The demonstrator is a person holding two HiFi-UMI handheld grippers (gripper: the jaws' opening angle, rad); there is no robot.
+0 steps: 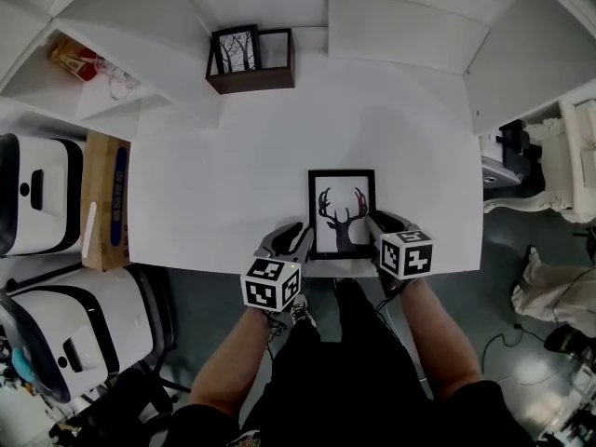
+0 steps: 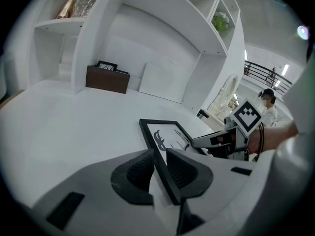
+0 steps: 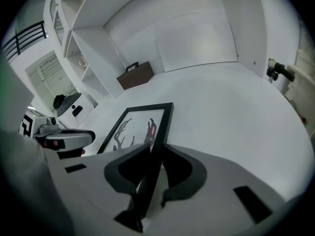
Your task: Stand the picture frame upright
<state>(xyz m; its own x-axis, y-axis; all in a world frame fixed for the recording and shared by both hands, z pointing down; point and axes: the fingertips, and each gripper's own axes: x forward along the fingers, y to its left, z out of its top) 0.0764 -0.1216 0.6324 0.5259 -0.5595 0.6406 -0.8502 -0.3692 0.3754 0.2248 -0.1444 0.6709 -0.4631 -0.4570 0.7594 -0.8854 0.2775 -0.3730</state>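
head view: left tool [image 1: 293,237] is opening, right tool [image 1: 379,223] is closing, each straddling a frame [image 1: 342,214] edge on the worktop [image 1: 279,128].

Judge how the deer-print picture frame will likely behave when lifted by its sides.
Probably stiff: the picture frame keeps a straight thin black border. Likely light, lying slim and flat on the table. Stood upright on its narrow edge, it may tip.

Bright even light, strong fisheye distortion
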